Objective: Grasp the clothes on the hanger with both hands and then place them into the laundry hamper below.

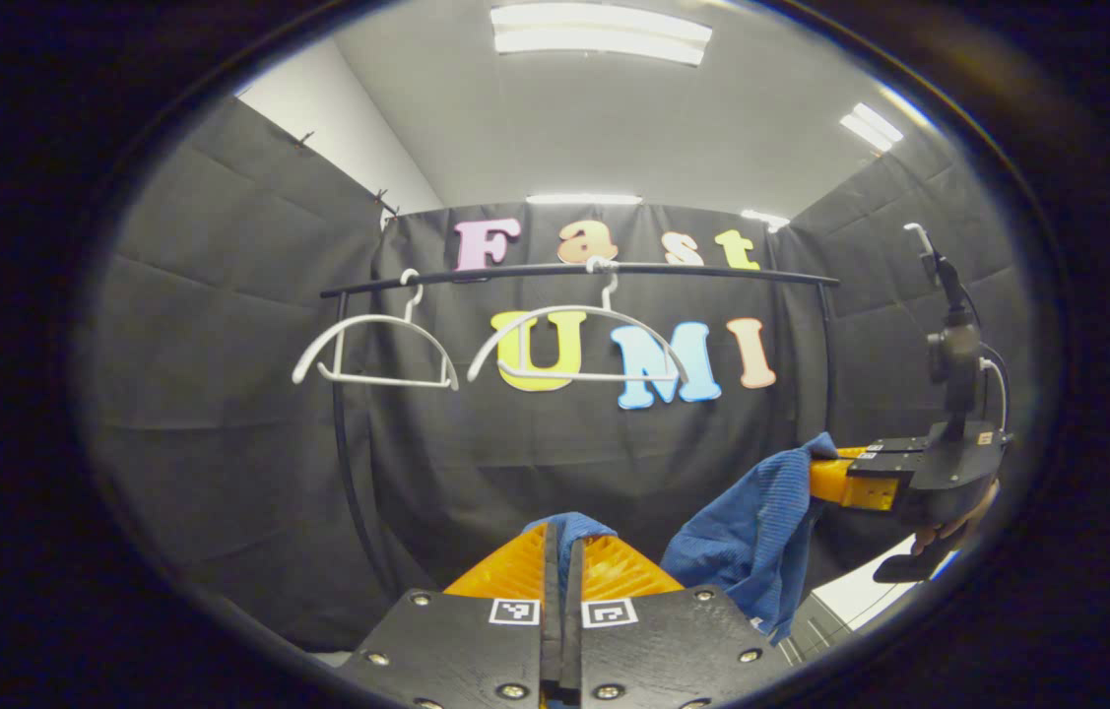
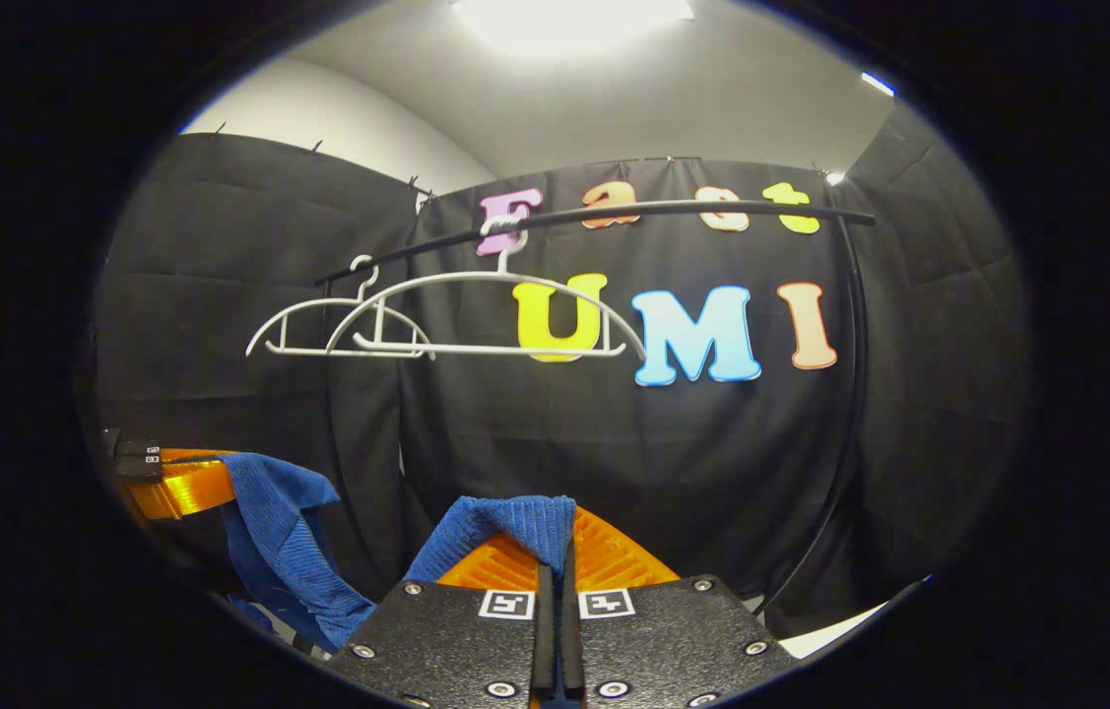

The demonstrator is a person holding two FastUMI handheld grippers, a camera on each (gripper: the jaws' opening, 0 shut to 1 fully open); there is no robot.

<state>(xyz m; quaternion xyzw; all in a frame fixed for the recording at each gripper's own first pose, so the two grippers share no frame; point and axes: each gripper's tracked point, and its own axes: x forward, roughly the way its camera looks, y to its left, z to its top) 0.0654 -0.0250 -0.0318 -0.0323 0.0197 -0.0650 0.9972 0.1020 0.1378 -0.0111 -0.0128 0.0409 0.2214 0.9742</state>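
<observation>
Hanging bare: two hangers [image 1: 375,347] [image 1: 578,340]; one blue garment [image 1: 747,537] held

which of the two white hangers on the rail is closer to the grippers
The right-hand hanger, whose hook sits near the middle of the rail. It looks larger in both views; the other hanger hangs farther along, near the rail's left end.

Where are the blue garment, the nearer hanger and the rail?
blue garment [image 1: 747,537]: left gripper view, hanging fold.
nearer hanger [image 2: 490,286]: right gripper view, upper arch.
rail [image 1: 712,271]: left gripper view, bar right of the hook.
</observation>
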